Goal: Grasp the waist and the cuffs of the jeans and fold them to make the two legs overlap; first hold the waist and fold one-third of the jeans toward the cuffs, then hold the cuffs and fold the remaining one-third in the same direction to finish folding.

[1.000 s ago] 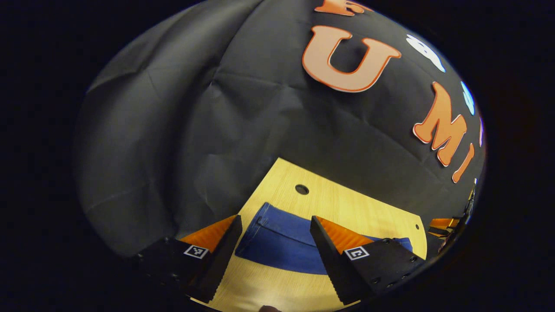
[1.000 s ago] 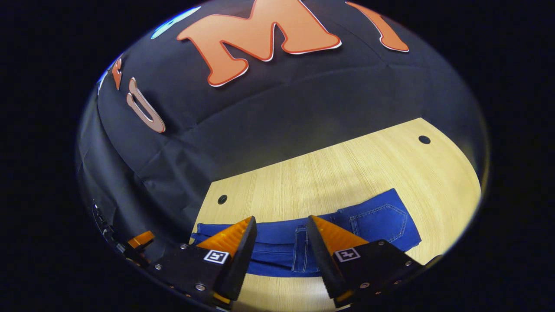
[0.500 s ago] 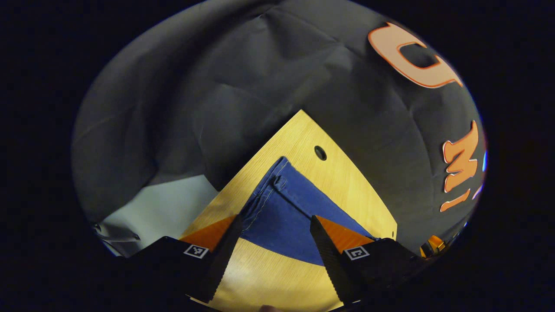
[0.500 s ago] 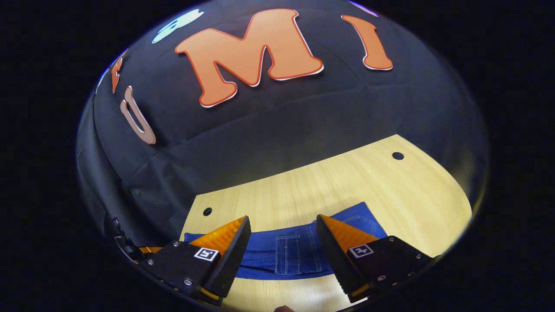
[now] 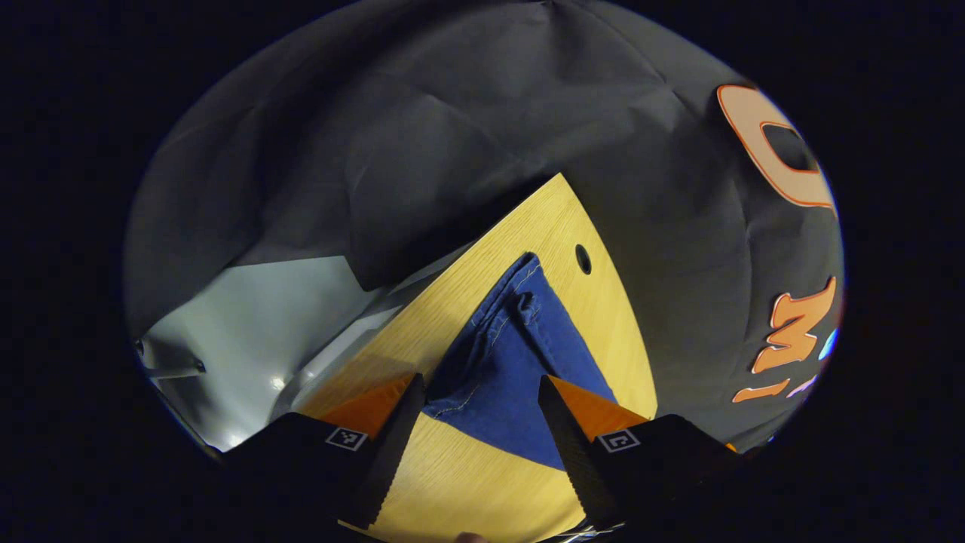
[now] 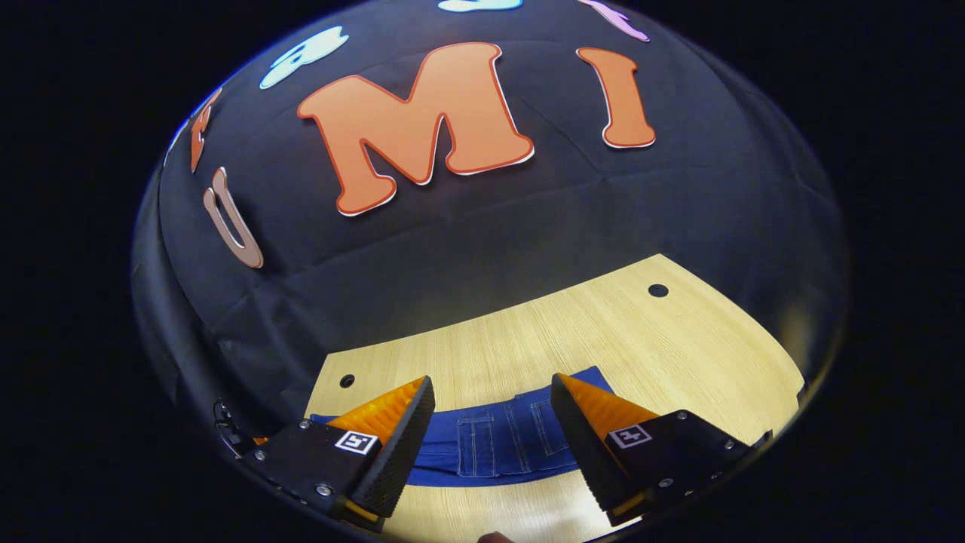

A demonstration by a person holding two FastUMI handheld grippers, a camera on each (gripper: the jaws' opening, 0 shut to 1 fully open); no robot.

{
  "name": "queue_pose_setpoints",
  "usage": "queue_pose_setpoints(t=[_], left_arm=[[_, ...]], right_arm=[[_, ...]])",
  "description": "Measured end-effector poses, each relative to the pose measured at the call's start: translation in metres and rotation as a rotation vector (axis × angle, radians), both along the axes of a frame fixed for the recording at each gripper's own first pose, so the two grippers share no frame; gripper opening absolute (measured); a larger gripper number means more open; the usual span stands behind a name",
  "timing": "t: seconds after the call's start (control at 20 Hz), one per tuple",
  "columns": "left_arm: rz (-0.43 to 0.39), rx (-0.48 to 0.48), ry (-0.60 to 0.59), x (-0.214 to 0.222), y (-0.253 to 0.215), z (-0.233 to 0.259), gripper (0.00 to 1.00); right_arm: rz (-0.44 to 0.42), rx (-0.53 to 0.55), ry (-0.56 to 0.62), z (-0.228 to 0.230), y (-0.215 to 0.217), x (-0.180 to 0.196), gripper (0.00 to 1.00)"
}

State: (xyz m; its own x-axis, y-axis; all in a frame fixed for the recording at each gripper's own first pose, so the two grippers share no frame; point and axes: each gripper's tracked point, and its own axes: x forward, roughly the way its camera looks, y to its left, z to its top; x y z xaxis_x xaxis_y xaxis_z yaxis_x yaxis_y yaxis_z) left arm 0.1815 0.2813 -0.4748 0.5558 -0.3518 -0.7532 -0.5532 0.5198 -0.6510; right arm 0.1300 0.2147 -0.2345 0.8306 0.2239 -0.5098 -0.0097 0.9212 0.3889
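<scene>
Left gripper view, our left gripper [image 5: 481,392] spread wide above the cuff end of the blue jeans [image 5: 507,354] lying flat on the wooden table [image 5: 482,483] (nothing pinched), right gripper view, our right gripper [image 6: 491,392] likewise spread over the waist end [image 6: 505,445].

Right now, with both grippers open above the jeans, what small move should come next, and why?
Probably lower both grippers onto the denim's near edge. The left gripper frames the cuff end of the jeans, the right gripper the waist; both sets of fingers are apart, gripping nothing.
</scene>
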Motion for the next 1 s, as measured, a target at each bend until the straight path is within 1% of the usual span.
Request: queue_pose_setpoints(t=[0.05,0.1,0.15,0.25,0.35,0.4,0.45,0.5,0.55,0.6,0.65,0.8,0.85,0.9,1.0], left_arm=[[0.011,-0.057,-0.007,0.005,-0.012,0.001,0.94],[0.011,-0.091,-0.008,0.009,-0.02,0.001,0.94],[0.017,-0.113,-0.017,0.01,-0.023,0.001,0.91],[0.035,-0.113,-0.03,0.017,-0.027,-0.001,0.88],[0.022,-0.078,-0.002,0.024,-0.034,-0.01,0.78],[0.017,-0.063,0.002,0.024,-0.033,-0.013,0.54],[0.036,-0.033,0.003,0.026,-0.032,-0.017,0.36],[0.028,-0.054,-0.036,0.03,-0.036,-0.006,0.17],[0.044,-0.012,-0.044,0.03,-0.031,-0.001,0.19],[0.023,0.011,-0.06,0.039,-0.045,-0.007,0.11],[0.009,0.033,-0.096,0.036,-0.039,0.011,0.1],[-0.011,0.093,-0.177,0.04,-0.043,0.047,0.11],[-0.02,0.102,-0.206,0.043,-0.047,0.061,0.13],[-0.033,0.124,-0.229,0.044,-0.05,0.072,0.11],[-0.061,0.155,-0.269,0.045,-0.058,0.093,0.11]], right_arm=[[0.002,0.006,-0.001,0.001,0.0,0.001,0.96],[0.0,0.005,0.0,0.001,-0.003,0.0,0.96],[0.003,0.006,-0.003,0.002,-0.004,-0.001,0.96],[0.006,-0.002,-0.003,0.001,-0.009,-0.003,0.96],[0.003,-0.008,0.003,-0.001,-0.017,-0.005,0.96],[0.003,-0.004,0.002,0.0,-0.021,-0.006,0.96],[-0.003,-0.002,0.001,0.0,-0.025,-0.007,0.96],[-0.007,0.003,-0.006,0.0,-0.031,-0.008,0.96],[-0.016,0.002,-0.005,-0.001,-0.038,-0.009,0.96],[-0.022,0.006,-0.007,-0.001,-0.044,-0.009,0.96],[-0.023,0.014,-0.005,-0.001,-0.047,-0.009,0.96],[-0.028,0.024,-0.018,0.001,-0.057,-0.004,0.96],[-0.023,0.029,-0.026,0.002,-0.057,-0.002,0.96],[-0.016,0.035,-0.029,0.002,-0.057,0.0,0.96],[0.005,0.045,-0.03,0.001,-0.057,0.0,0.96]])
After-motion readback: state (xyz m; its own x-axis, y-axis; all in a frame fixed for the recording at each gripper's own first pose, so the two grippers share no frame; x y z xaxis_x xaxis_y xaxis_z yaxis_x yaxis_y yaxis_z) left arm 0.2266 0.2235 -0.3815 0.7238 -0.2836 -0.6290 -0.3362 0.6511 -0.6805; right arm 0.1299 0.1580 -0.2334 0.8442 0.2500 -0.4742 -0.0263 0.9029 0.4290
